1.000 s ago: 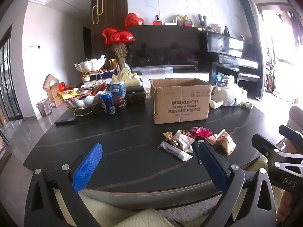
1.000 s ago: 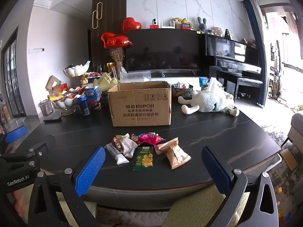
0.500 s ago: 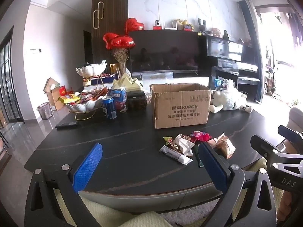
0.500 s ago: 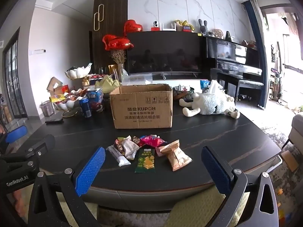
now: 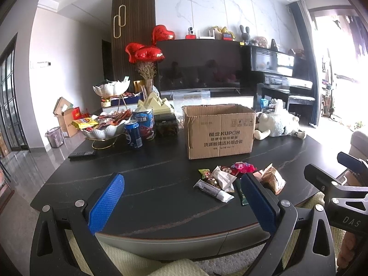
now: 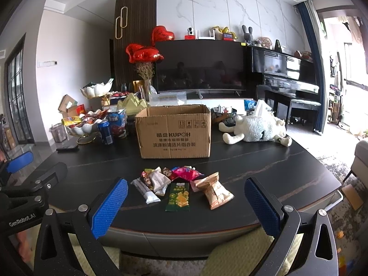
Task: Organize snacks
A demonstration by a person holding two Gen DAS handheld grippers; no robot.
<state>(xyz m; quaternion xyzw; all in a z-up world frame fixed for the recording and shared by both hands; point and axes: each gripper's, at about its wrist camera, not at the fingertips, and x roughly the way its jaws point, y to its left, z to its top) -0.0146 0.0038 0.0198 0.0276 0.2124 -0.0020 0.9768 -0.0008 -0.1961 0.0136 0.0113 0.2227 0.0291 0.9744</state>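
Observation:
A pile of snack packets (image 6: 181, 185) lies on the dark table (image 6: 276, 172) in front of an open cardboard box (image 6: 174, 132). It holds a green packet (image 6: 178, 197), a tan packet (image 6: 216, 192), a pink packet (image 6: 186, 173) and a white bar (image 6: 147, 191). The pile (image 5: 226, 180) and the box (image 5: 219, 131) show right of centre in the left wrist view. My left gripper (image 5: 181, 202) is open and empty, near the table's front edge, left of the pile. My right gripper (image 6: 184, 204) is open and empty, just short of the pile.
A tiered white bowl stand of snacks (image 5: 104, 127), drink cans (image 5: 133, 134) and a remote (image 5: 81, 154) stand at the table's left. A plush sheep (image 6: 257, 130) lies at the right. A TV (image 6: 200, 65) and a piano (image 6: 287, 78) stand behind.
Both grippers have risen and edged slightly toward the table. Both stay open and empty. Nothing on the table has moved.

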